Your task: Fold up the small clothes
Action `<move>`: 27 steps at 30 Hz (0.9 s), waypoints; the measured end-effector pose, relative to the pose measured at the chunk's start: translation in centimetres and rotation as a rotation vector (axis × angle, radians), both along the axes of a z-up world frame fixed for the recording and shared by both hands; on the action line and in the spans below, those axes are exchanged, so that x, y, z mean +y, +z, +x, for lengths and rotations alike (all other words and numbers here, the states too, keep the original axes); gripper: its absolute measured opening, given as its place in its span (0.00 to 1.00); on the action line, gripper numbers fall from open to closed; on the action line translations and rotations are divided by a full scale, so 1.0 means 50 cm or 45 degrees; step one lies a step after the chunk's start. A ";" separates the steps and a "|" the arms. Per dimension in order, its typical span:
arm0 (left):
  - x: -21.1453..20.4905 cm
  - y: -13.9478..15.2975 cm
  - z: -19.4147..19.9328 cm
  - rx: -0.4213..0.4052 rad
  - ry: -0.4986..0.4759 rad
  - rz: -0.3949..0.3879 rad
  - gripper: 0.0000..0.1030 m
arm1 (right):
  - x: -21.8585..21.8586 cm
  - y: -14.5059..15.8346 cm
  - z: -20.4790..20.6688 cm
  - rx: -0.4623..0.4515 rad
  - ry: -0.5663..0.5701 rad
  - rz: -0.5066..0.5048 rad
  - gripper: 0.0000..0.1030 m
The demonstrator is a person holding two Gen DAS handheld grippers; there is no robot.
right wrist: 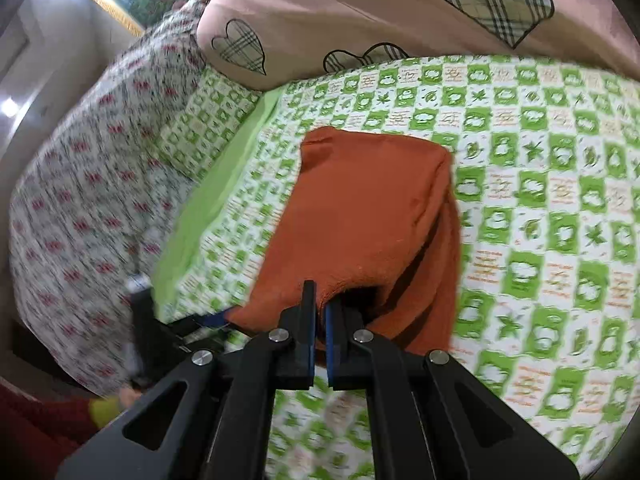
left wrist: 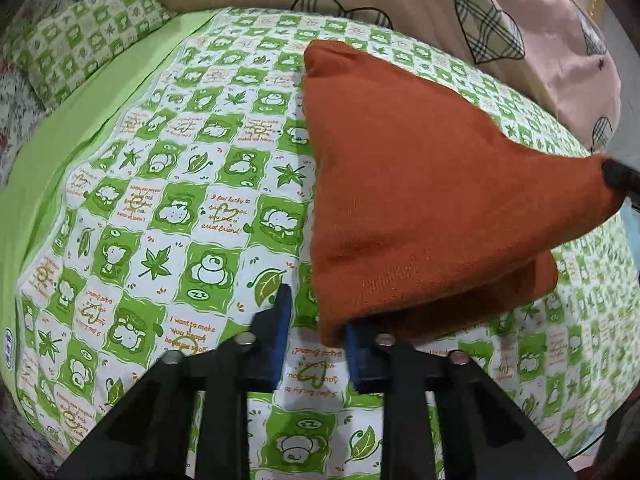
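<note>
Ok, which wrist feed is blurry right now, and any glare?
Right wrist view: motion-smeared on the floral cover and sheet; bright lamp glare top left. Left wrist view: sharp on the orange garment, no glare; fisheye bending in both.

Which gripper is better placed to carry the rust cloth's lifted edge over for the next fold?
Right, probably. The right gripper is shut on the rust cloth edge, already lifted; the left gripper stands open, the cloth only draped over one finger.

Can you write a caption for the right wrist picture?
Right gripper pinches the orange knit garment's corner above the green frog-print bedsheet.
</note>
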State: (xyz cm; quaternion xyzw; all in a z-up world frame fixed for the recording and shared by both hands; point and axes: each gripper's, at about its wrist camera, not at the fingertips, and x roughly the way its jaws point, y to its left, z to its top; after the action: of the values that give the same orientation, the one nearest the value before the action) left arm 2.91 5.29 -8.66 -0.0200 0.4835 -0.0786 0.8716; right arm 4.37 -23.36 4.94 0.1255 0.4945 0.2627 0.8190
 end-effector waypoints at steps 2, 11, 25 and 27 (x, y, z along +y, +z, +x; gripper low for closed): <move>-0.029 -0.004 -0.007 0.004 -0.045 0.070 0.07 | -0.002 -0.023 -0.013 -0.016 0.028 -0.128 0.04; -0.050 -0.040 0.003 0.068 -0.075 0.105 0.06 | -0.045 -0.162 -0.043 0.084 -0.015 -0.363 0.04; 0.007 0.022 -0.028 0.136 -0.246 -0.042 0.24 | -0.105 -0.142 -0.025 0.241 -0.124 -0.195 0.28; 0.013 0.046 -0.022 0.107 -0.257 -0.073 0.28 | -0.120 -0.128 0.003 0.231 -0.192 -0.123 0.38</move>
State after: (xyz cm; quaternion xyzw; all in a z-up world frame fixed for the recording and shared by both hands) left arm 1.82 5.93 -6.34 0.0005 0.5168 -0.1787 0.8372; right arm 4.50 -29.35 -1.44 0.1459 0.5677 0.1640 0.7935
